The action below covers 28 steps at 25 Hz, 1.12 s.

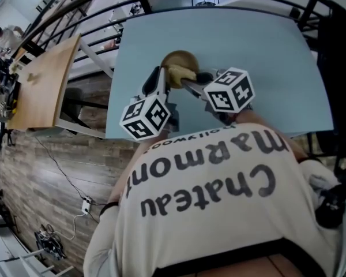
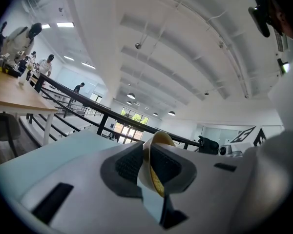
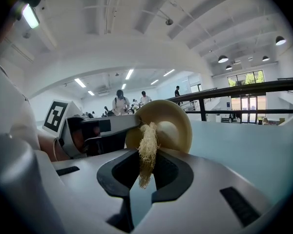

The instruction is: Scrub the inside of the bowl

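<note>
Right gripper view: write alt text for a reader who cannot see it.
The right hand-held gripper grips a fibre scrubber before the hollow of a tan bowl tipped on edge. The left hand-held gripper holds its rim, above a blue table.

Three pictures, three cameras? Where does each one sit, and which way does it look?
Head view: on the person's head, facing steeply down at the table; shirt, left gripper and right gripper show.
Left gripper view: on that gripper, looking along its jaws, shut on the bowl.
Right gripper view: on that gripper, looking along jaws shut on a scrubber; the left gripper shows.
Shared: all three show the bowl.
</note>
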{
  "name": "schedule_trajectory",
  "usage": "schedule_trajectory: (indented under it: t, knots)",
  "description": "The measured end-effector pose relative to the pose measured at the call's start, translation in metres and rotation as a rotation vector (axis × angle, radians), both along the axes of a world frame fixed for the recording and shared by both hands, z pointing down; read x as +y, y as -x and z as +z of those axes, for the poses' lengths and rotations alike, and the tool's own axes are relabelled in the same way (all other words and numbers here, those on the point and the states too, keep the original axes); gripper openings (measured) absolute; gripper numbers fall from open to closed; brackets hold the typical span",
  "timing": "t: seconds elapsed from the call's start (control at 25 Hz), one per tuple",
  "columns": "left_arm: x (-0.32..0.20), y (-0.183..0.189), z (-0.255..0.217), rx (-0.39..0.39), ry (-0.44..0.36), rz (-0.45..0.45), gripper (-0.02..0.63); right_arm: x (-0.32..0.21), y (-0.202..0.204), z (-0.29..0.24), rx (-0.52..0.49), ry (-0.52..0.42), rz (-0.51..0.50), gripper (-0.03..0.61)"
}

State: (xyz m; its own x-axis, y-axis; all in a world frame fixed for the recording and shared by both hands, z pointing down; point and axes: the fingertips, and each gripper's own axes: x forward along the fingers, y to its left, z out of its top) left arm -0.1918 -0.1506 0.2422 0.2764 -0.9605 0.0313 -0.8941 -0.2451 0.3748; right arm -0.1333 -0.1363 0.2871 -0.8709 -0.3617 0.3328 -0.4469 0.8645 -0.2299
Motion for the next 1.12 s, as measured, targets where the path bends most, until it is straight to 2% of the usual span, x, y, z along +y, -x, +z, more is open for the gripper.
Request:
schedule_trajectory:
  t: [0.8,1.12]
  knots:
    - [0.002,0.001,0.022,-0.121,0.051,0.024,0.043,-0.019,-0.019,0.034,0.094,0.036,0.056,0.064]
    - [0.000,0.002,0.029,-0.167,0.064,0.055,0.044,-0.029,-0.019,0.044,0.093,0.081,0.084,0.063]
